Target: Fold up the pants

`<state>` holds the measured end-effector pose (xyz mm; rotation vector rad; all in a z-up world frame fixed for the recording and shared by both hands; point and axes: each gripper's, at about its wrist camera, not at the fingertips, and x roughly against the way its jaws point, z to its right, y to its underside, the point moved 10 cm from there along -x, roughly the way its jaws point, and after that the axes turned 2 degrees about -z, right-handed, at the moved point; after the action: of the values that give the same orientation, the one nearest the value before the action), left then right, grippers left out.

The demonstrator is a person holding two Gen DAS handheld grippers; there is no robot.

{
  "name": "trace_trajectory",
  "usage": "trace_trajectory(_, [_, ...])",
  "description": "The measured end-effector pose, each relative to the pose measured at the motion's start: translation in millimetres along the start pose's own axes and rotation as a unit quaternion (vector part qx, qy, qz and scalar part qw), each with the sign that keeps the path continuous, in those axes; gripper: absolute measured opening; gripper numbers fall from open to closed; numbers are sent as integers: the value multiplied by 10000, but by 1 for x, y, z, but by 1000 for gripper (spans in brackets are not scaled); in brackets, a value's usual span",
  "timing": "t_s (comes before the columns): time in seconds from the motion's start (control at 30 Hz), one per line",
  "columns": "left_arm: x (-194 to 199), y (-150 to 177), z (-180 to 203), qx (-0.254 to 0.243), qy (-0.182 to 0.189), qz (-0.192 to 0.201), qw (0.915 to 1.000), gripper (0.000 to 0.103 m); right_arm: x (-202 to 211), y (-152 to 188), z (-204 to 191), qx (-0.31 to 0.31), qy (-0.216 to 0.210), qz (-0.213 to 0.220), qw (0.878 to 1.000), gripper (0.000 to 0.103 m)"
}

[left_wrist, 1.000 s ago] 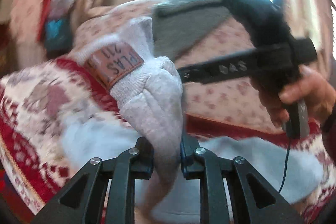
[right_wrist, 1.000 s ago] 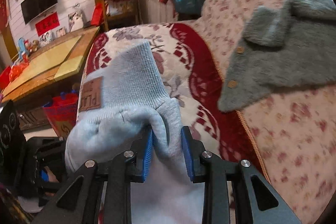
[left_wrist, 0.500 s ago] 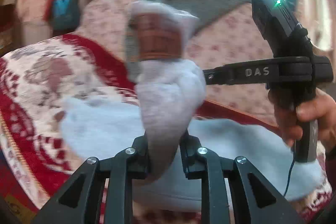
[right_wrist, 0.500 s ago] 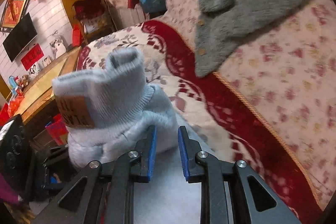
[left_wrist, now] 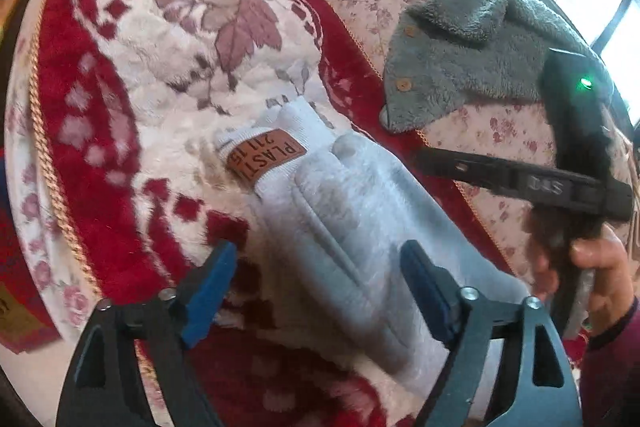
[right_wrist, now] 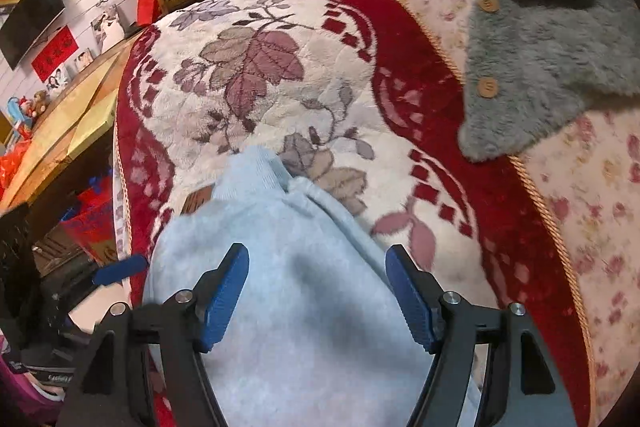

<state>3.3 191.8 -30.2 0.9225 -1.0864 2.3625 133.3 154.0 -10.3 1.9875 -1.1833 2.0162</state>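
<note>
Both grippers, left gripper (left_wrist: pixel 316 287) and right gripper (right_wrist: pixel 318 297), spread wide, gripping nothing; pants (left_wrist: pixel 352 211) laid flat on blanket (left_wrist: pixel 168 75), likely fold set.

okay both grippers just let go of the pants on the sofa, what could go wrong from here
1. The light blue pants lie bunched and lumpy on the plush red blanket; with both the left gripper and the right gripper open, the fold may slump or spring apart.
2. The ribbed cuff with the brown patch sticks out crooked, so the edges may end up misaligned.
3. The grey fleece jacket lies close by; a wide sweep could snag it.
</note>
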Motion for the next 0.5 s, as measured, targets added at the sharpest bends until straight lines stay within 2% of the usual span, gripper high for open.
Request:
trace_trajectory(0.1, [-12, 6, -1, 23, -132, -190, 9997, 85, -23, -9, -4, 165, -92, -227, 9996, 77])
trace_trajectory(0.2, [-26, 9, -3, 61, -112, -389, 9992, 87, -46, -15, -11, 348, -176, -472, 9981, 80])
trace_trajectory(0.27, [-37, 10, 2, -82, -226, -501, 9985, 88, -61, -17, -13, 467, -219, -654, 9965, 84])
trace_trajectory(0.37, [-44, 9, 12, -407, -277, -481, 9976, 88, -64, -19, -13, 531, -437, -729, 9950, 86])
trace_trajectory(0.5, [-48, 9, 13, -415, -221, -502, 9976, 88, -54, -19, -10, 499, -700, -643, 9942, 89])
